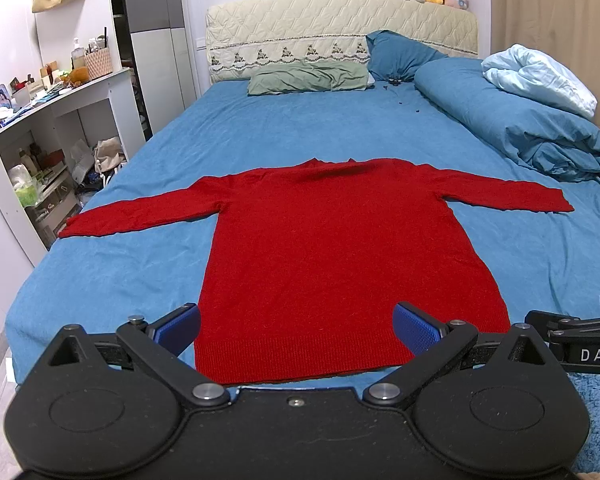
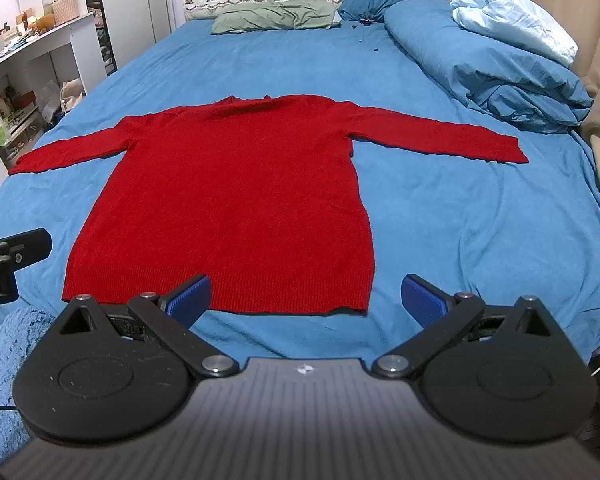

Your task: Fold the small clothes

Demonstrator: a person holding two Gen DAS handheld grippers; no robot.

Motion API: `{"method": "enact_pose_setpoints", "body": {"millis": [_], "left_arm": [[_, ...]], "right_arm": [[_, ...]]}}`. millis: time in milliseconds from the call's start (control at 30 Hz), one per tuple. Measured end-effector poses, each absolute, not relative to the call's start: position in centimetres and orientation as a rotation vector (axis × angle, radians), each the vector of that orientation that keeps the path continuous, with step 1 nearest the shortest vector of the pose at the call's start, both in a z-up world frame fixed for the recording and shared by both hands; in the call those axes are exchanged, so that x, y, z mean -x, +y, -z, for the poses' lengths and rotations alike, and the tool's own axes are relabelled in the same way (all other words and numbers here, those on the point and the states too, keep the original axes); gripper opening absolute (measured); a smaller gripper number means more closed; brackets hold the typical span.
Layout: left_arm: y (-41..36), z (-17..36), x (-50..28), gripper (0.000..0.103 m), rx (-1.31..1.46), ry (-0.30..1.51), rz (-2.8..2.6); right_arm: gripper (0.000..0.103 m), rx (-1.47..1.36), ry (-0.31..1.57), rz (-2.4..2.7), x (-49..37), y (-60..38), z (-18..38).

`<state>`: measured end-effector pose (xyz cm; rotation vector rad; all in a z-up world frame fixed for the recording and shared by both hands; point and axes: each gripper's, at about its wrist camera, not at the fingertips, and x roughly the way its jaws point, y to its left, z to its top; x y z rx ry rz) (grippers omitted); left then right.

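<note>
A red long-sleeved sweater point(image 1: 332, 248) lies flat on the blue bed, sleeves spread out to both sides, hem toward me; it also shows in the right wrist view point(image 2: 236, 200). My left gripper point(image 1: 298, 330) is open and empty, held just above the hem's middle. My right gripper point(image 2: 306, 298) is open and empty, at the hem's right part near the bed's front edge. The right gripper's body point(image 1: 572, 332) shows at the right edge of the left wrist view; the left gripper's body point(image 2: 8, 256) shows at the left edge of the right wrist view.
The blue bedsheet point(image 1: 540, 260) covers the bed. A rolled blue duvet point(image 1: 512, 120) lies at the right, pillows point(image 1: 308, 76) at the headboard. A cluttered white shelf unit point(image 1: 52, 120) stands left of the bed. A curtain point(image 1: 560, 12) hangs at the right.
</note>
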<state>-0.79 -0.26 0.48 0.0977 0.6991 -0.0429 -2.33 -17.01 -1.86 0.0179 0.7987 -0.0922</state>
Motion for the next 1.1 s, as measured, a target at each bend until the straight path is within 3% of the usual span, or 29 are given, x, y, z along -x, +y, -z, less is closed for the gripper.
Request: {"method": "enact_pose_setpoints", "body": {"millis": [733,1100], "left_arm": [[-0.4,-0.6,0.2,0.103,-0.094,0.711,0.037],[-5.5,-7.1,-8.3,0.103,-0.174,0.523,0.119]], "right_arm": [[0.103,-0.011,0.805,0.085,2.2,-16.7,2.2],[0.103,-0.086,0.694,0.118,-2.8,-22.8,-1.3]]}}
